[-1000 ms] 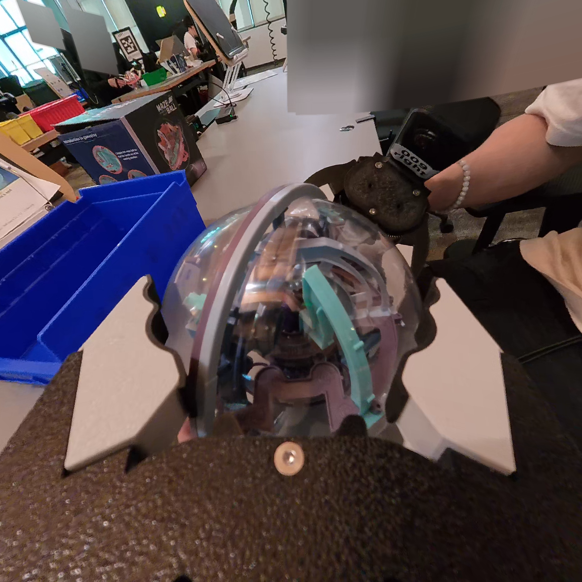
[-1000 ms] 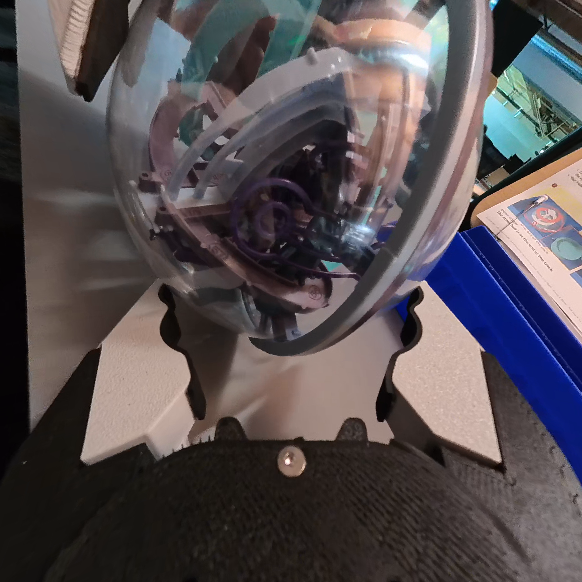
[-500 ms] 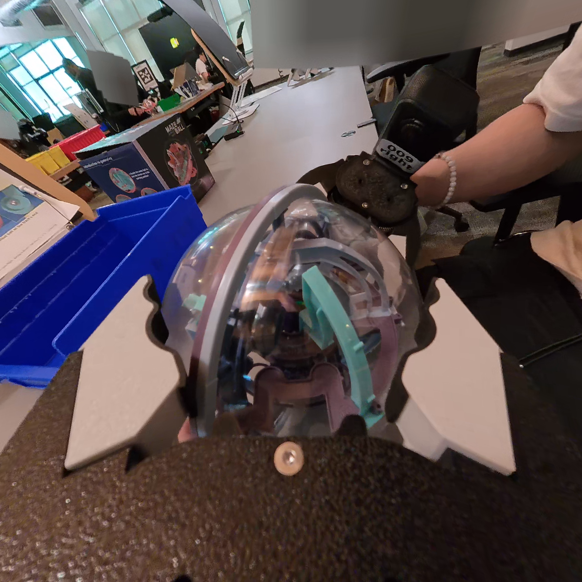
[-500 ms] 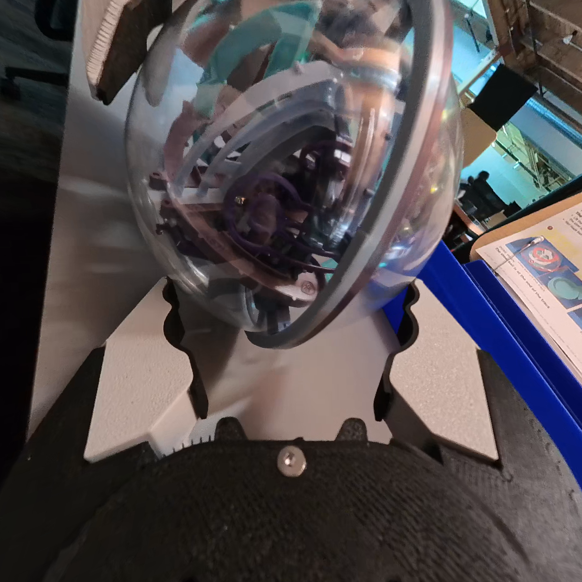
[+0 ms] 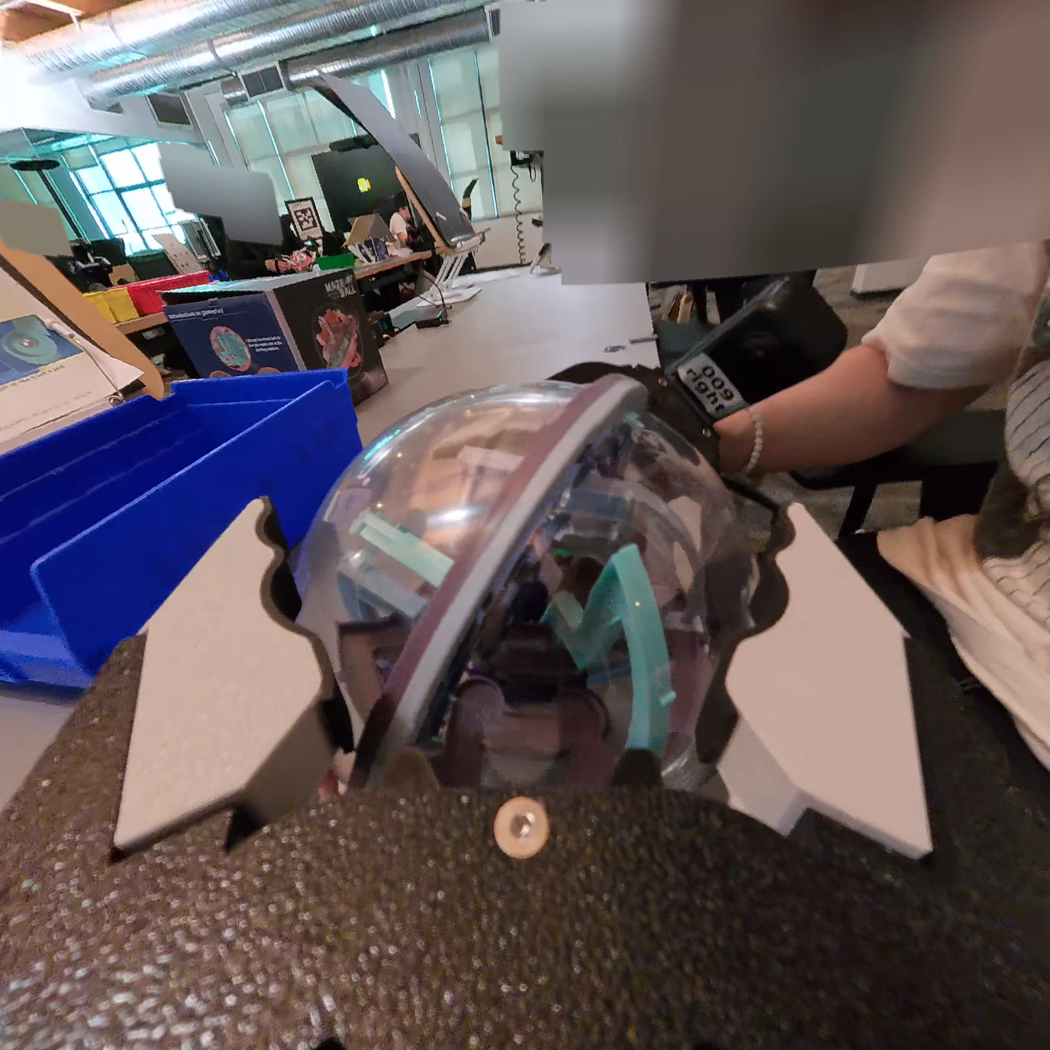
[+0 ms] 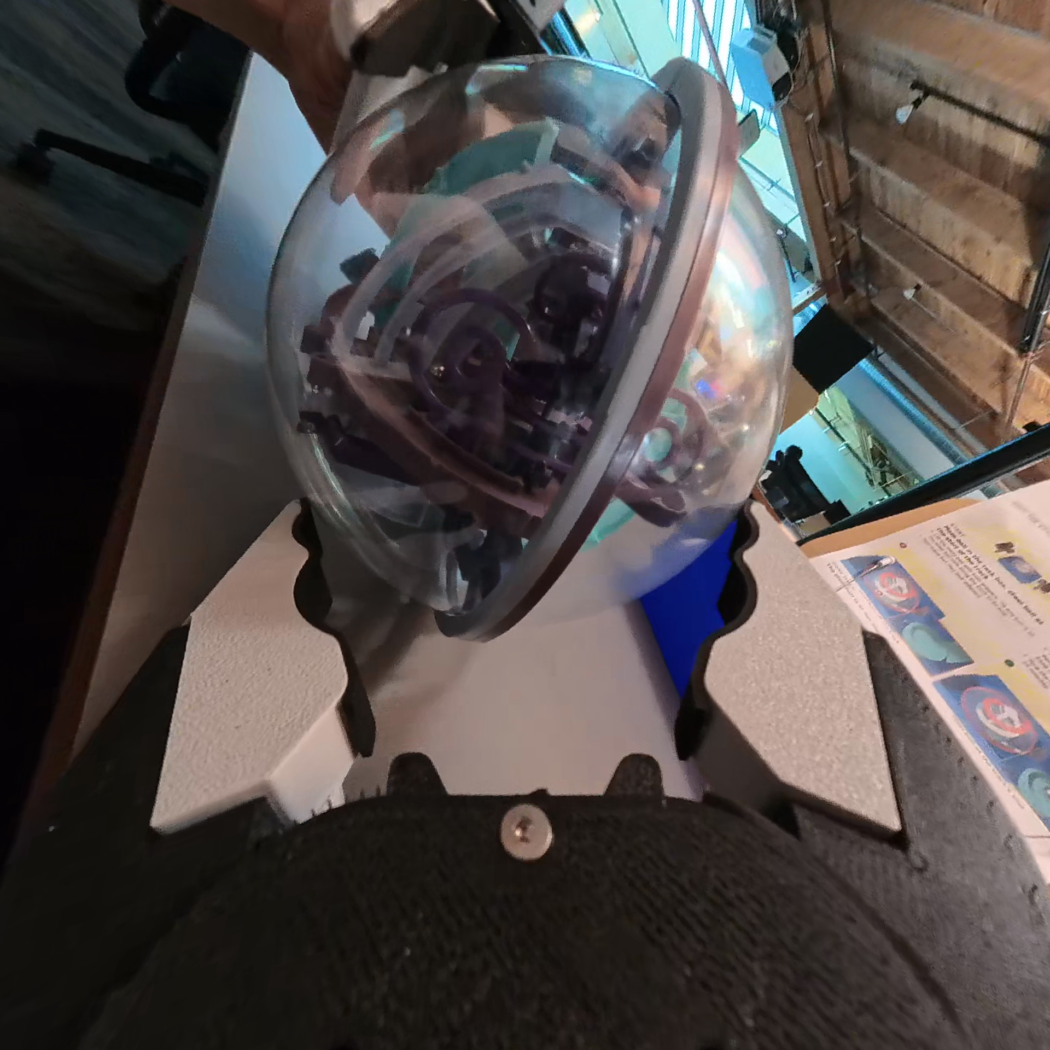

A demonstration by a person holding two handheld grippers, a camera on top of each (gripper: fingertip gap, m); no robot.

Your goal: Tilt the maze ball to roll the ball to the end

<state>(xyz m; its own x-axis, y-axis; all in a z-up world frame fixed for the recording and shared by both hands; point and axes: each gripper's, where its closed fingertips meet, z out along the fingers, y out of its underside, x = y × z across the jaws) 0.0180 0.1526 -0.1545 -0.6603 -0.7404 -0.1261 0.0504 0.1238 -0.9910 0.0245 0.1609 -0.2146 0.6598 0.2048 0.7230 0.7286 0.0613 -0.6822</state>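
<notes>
Currently the maze ball [image 5: 511, 568] is clamped by the left hand-held gripper [image 5: 523, 579], both pale fingers [image 5: 227, 653] pressed against the clear shell, while the right hand-held gripper [image 6: 523, 568] grips its far side, lifted above the table [image 5: 511, 335] with the grey seam ring [image 5: 528, 511] slanted toward one o'clock. Tilting appears to be under way, and slow, coordinated rolling of both wrists is judged necessary next. At ten o'clock a blue bin [image 5: 142, 483], a printed box [image 5: 273, 335] and an instruction sheet [image 6: 954, 625] bearing writing are seen.
</notes>
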